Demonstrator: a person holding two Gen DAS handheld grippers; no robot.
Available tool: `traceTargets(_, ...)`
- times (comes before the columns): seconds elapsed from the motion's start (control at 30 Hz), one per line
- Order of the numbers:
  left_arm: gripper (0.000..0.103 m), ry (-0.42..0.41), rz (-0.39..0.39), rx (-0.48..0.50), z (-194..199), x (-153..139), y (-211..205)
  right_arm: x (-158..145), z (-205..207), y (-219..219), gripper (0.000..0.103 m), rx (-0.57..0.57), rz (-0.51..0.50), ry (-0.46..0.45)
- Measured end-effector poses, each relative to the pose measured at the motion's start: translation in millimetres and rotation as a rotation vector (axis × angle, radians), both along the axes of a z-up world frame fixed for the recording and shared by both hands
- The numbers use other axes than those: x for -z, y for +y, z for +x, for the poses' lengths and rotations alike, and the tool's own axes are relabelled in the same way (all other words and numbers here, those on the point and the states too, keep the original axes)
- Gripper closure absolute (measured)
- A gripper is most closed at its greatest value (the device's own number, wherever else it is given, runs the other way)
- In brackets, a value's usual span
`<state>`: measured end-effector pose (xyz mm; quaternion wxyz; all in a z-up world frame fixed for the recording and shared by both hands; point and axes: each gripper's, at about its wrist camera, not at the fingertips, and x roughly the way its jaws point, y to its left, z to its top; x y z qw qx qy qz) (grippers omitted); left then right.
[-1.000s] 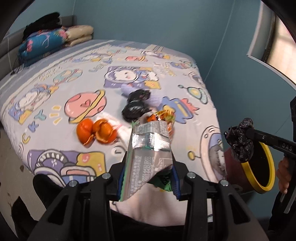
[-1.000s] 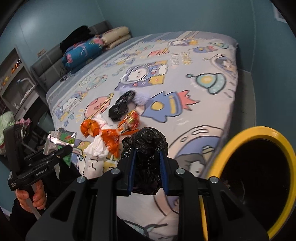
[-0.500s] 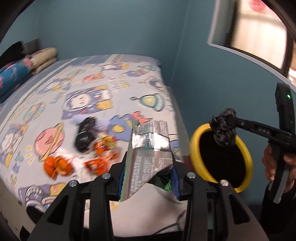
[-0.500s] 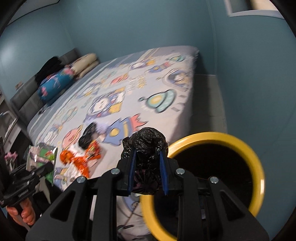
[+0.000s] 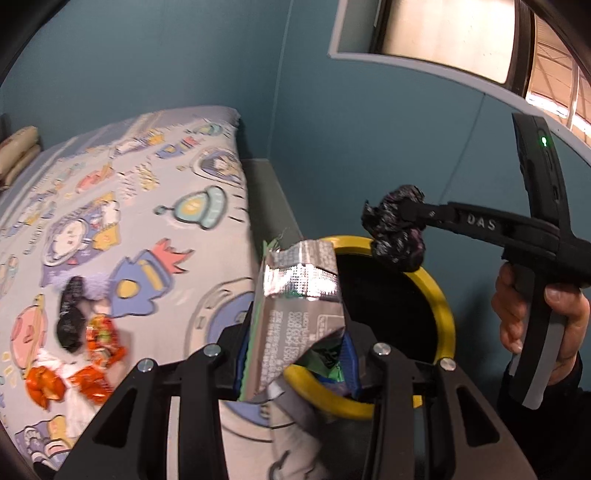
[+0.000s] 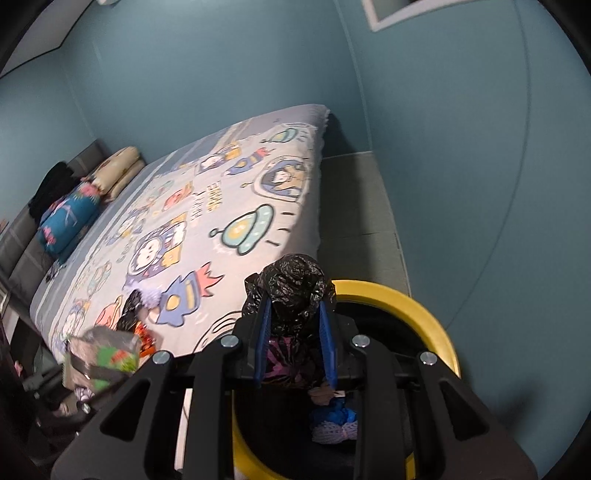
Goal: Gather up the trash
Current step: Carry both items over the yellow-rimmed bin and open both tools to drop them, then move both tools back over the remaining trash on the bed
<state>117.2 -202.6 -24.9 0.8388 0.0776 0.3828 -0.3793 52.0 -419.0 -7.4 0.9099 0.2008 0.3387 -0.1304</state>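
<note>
My left gripper (image 5: 295, 354) is shut on a silver foil snack wrapper (image 5: 295, 306) with a green inside, held at the near rim of the yellow-rimmed black bin (image 5: 439, 295). My right gripper (image 6: 295, 347) is shut on a crumpled black plastic bag (image 6: 291, 288), which hangs over the bin's (image 6: 417, 310) mouth. In the left wrist view that black bag (image 5: 395, 232) hovers above the far rim, with a hand (image 5: 517, 317) on the gripper's grip. In the right wrist view the wrapper (image 6: 103, 354) shows blurred at the lower left. Blue and white trash (image 6: 336, 421) lies inside the bin.
The bed (image 5: 110, 206) with a cartoon space sheet fills the left. On it lie orange peel and wrappers (image 5: 74, 373), a black bag (image 5: 70, 317) and a pale purple scrap (image 6: 147, 295). Pillows (image 6: 92, 192) sit at the headboard. A teal wall and a window (image 5: 443, 33) stand behind the bin.
Both grippers swung right, from over the bed to the bin, each still shut on its piece of trash. The black bag now hangs over the bin's mouth and the wrapper reaches its rim.
</note>
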Motion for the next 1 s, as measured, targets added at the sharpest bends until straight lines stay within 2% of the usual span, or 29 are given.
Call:
traceTargets(0.33, 0.066, 0.146, 0.052, 0.053, 0, 47, -37, 27, 7, -18, 0.080, 0.016, 0.084, 0.048)
traceTargets(0.53, 0.066, 0.174, 0.048, 0.072, -5, 53, -43, 31, 9, -23, 0.079, 0.022, 0.105, 0.053)
traceTargets(0.63, 0.066, 0.170, 0.041, 0.077, -7, 52, -43, 31, 9, -25, 0.074, 0.028, 0.114, 0.047)
traceTargets(0.7, 0.056, 0.168, 0.039, 0.074, -8, 51, -42, 30, 8, -26, 0.071, 0.032, 0.119, 0.041)
traceTargets(0.83, 0.046, 0.170, 0.033, 0.065, -8, 51, -41, 29, 7, -29, 0.064, 0.043, 0.126, 0.033)
traceTargets(0.9, 0.036, 0.161, 0.027, 0.059, -9, 48, -39, 28, 6, -31, 0.062, 0.049, 0.134, 0.028)
traceTargets(1.0, 0.031, 0.148, 0.019, 0.048, -8, 45, -35, 27, 5, -34, 0.061, 0.056, 0.135, 0.020)
